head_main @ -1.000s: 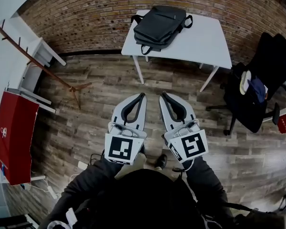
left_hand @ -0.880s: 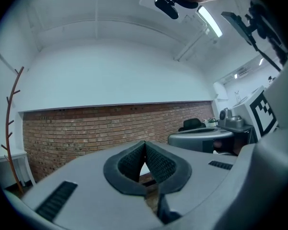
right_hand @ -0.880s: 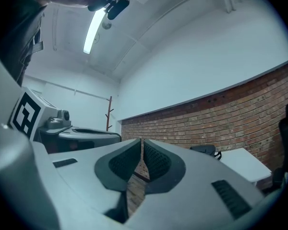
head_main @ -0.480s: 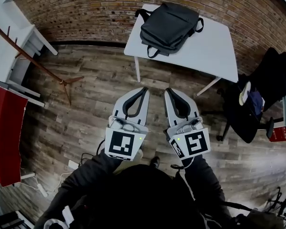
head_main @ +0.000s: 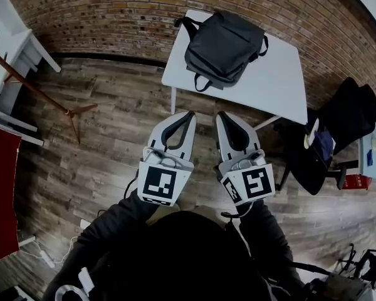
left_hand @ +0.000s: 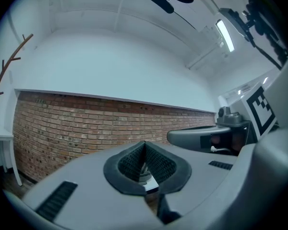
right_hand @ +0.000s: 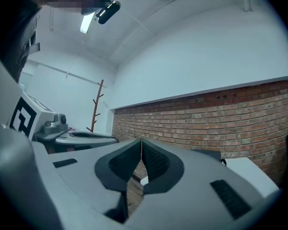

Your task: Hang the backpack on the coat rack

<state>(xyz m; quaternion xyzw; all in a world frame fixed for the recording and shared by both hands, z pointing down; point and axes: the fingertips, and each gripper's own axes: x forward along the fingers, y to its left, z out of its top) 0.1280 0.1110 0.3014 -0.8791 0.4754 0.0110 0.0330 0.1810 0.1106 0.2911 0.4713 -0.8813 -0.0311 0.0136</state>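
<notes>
Head view: the backpack (head_main: pixel 224 47) lies flat on the white table (head_main: pixel 279 83), upper centre, long axis diagonal, carry loop toward lower left. Only this view shows it.

Left gripper view: the left gripper (left_hand: pixel 145 147) is pressed together, empty.

Right gripper view: the right gripper (right_hand: pixel 140 145) likewise; the coat rack (right_hand: pixel 97 104) stands upright, left of centre.

The backpack (head_main: pixel 224 47) shows dark grey woven cloth, matt all over. Under it, the table (head_main: pixel 279 83) top reads white and smooth. The floor (head_main: pixel 100 162) is weathered wood plank with a strong grain, and the wall (head_main: pixel 113 11) behind is rough red brick. The coat rack (head_main: pixel 31 81) looks like reddish-brown wood. The left gripper (head_main: pixel 189 113) and right gripper (head_main: pixel 220 113) wear matt light grey plastic shells, and their pads (left_hand: pixel 130 164) are dark and finely ribbed.
</notes>
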